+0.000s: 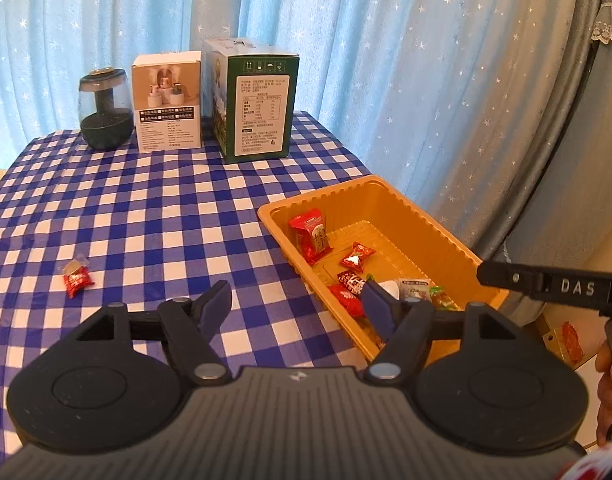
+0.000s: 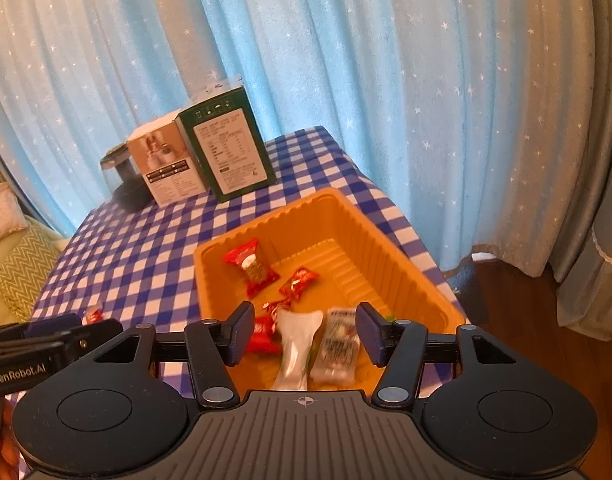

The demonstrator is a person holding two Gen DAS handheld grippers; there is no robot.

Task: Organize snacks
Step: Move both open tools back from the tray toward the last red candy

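Observation:
An orange plastic tray (image 1: 385,194) sits at the right of the checked table and holds several wrapped snacks, among them a large red packet (image 1: 311,236) and a small red candy (image 1: 357,258). One red candy (image 1: 77,278) lies alone on the cloth to the left. My left gripper (image 1: 298,296) is open with nothing between its fingers, straddling the tray's left rim. My right gripper (image 2: 306,328) is open over the tray's (image 2: 266,220) near end. A blurred white packet (image 2: 298,344) and a clear packet (image 2: 337,346) show between its fingers, touching neither pad.
At the back of the table stand a green box (image 1: 254,100), a white box (image 1: 168,100) and a dark glass jar (image 1: 104,110). A blue starred curtain (image 1: 385,60) hangs behind. The table's right edge drops to wooden floor (image 2: 545,340). A cushion (image 2: 18,268) lies left.

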